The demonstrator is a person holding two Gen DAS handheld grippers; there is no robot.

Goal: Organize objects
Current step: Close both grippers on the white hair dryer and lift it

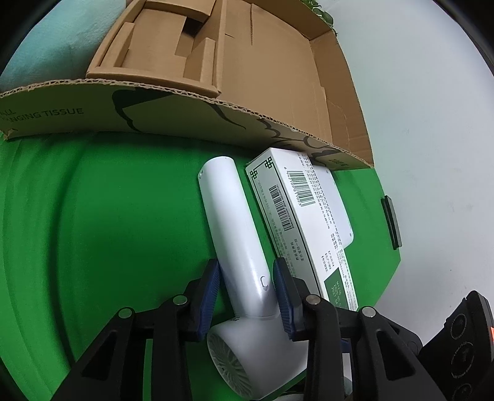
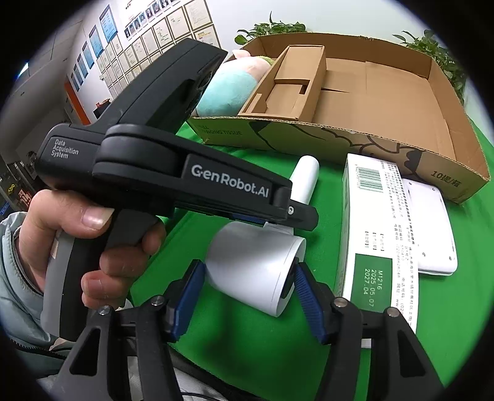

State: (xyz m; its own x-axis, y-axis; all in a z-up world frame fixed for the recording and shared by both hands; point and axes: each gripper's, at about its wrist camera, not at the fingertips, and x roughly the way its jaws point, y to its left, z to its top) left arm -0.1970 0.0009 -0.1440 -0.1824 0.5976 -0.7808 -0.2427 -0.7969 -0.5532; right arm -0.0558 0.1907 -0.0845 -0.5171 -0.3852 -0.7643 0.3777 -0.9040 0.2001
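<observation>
A white hair dryer (image 1: 228,222) lies on the green table (image 1: 108,216), its handle pointing toward a low cardboard box (image 1: 185,117). My left gripper (image 1: 245,268) is shut on the handle just above the head, with a blue pad against each side. In the right wrist view, my right gripper (image 2: 247,268) is shut on the hair dryer's barrel (image 2: 253,265), pads on both flanks. A hand (image 2: 92,240) holds the left gripper's black housing (image 2: 185,172) above the dryer. The cardboard box (image 2: 308,135) stands open behind.
A long white and green carton (image 1: 302,222) lies right of the dryer, partly over a flat white device (image 1: 336,209). A cardboard insert (image 1: 160,52) fills the box's left end. A teal plush (image 2: 228,89) and plants (image 2: 271,27) sit behind. The table edge runs at the right.
</observation>
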